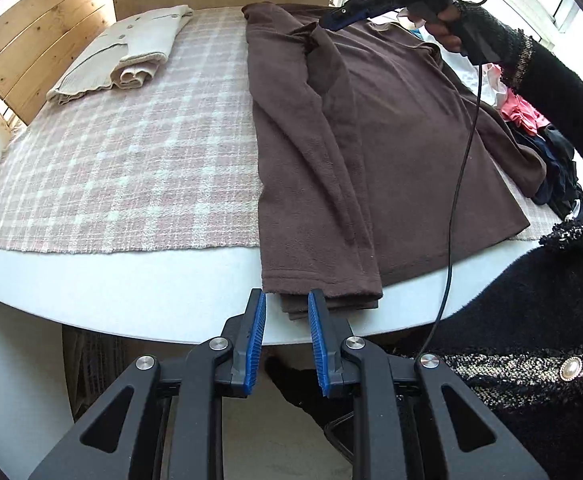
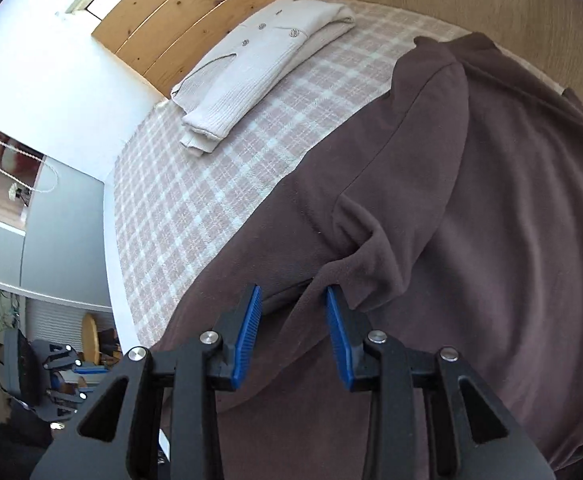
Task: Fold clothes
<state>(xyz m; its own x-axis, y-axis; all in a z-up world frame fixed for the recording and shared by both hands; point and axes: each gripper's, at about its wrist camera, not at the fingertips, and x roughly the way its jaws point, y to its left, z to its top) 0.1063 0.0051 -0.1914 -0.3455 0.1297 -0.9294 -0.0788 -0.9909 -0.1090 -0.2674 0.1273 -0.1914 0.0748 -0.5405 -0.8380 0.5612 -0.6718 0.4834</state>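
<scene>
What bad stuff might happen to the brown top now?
The brown top hangs over the table edge by the open left hand-held gripper; it might slide off. The black cable crosses it and could snag. The open right hand-held gripper may pinch extra layers at the bunched sleeve.

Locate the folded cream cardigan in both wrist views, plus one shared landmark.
Left wrist: folded cream cardigan upper left, at the far corner of the plaid cloth.
Right wrist: cardigan upper centre, beside the wooden planks.
Shared landmark: brown sweater, right of the cardigan in both.
</scene>
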